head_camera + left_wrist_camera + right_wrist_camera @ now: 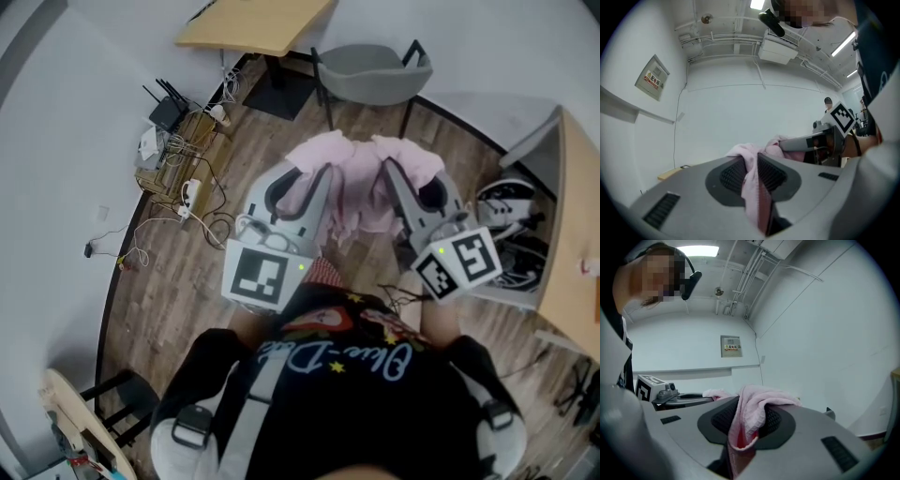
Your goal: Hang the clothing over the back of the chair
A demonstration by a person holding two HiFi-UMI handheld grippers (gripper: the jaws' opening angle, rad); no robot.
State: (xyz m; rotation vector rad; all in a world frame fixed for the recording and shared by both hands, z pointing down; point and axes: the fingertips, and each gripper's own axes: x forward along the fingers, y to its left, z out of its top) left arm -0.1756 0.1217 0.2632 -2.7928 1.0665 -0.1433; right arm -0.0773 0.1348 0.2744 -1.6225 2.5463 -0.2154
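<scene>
Wall sign (731, 346) illegible; pink clothing (361, 183) in left gripper (751, 160) and right gripper (752, 404).

Mounted on the person's head, one camera looks steeply down past the chest onto the left gripper (305, 183) and right gripper (412, 187), the cloth (361, 178) stretched between them, the wood floor (187, 272) and a chair (370, 70) ahead. Each gripper camera rides just behind its own jaws and faces level along them, seeing them very near, with white wall (740, 112) and ceiling (726, 18) beyond. All three views share the cloth; each gripper view also catches the other gripper at its edge.
</scene>
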